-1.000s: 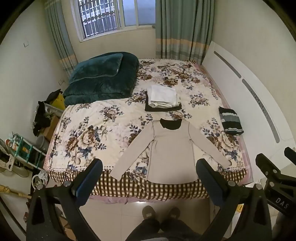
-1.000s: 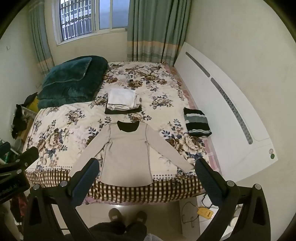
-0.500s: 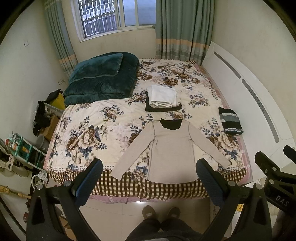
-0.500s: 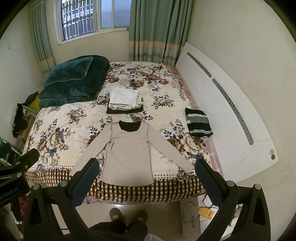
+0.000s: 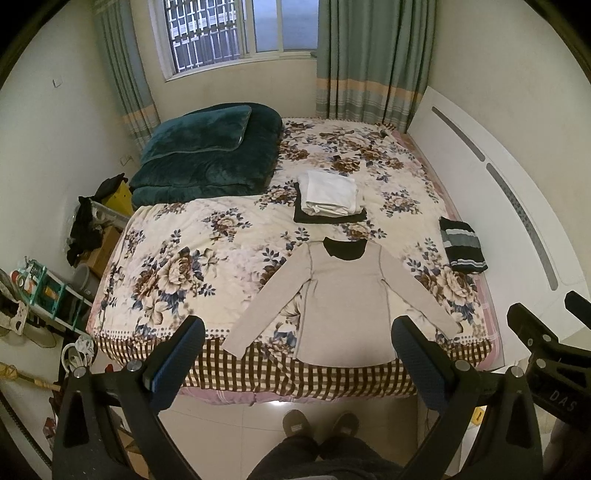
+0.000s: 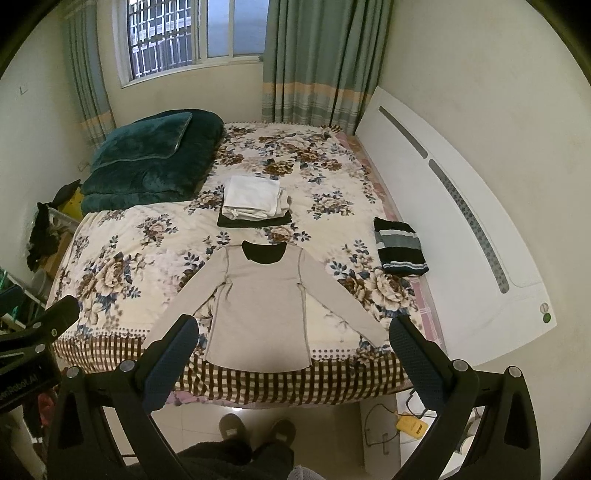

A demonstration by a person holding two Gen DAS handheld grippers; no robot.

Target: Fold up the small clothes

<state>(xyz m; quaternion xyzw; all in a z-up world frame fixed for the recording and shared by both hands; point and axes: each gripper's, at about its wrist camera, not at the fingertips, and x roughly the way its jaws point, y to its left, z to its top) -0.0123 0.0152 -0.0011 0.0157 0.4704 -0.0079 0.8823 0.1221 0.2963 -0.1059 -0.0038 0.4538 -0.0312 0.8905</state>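
Beige knit fabric lies spread flat near the foot of the bed: a long-sleeved top [image 5: 345, 306] with a black neckline, front up, sleeves angled out toward 8 and 4 o'clock, its hem reaching the brown checked border of the floral bedspread [image 5: 177, 266]. In the right wrist view the same top [image 6: 258, 314] sits at the centre, hem toward 6 o'clock.

Beyond the collar, toward 12 o'clock, a folded white garment [image 5: 328, 194] rests on top of a folded black one [image 5: 332, 218], the pair just apart from the top. At about 3 o'clock, near the bed's right edge, a black and grey striped folded piece [image 5: 463, 245] lies well apart from the top. A dark green quilt [image 5: 207, 151] is heaped at 11 o'clock, below the barred window [image 5: 236, 33].

Both claws hang in the air above the floor, short of the bed. The left gripper [image 5: 295, 360] has its fingers spread wide, nothing between them. The right gripper [image 6: 291, 356] is likewise spread wide and holds nothing. Each frames the top's hem between its blue pads. The person's slippered feet [image 5: 319, 424] stand on the tiles at 6 o'clock.
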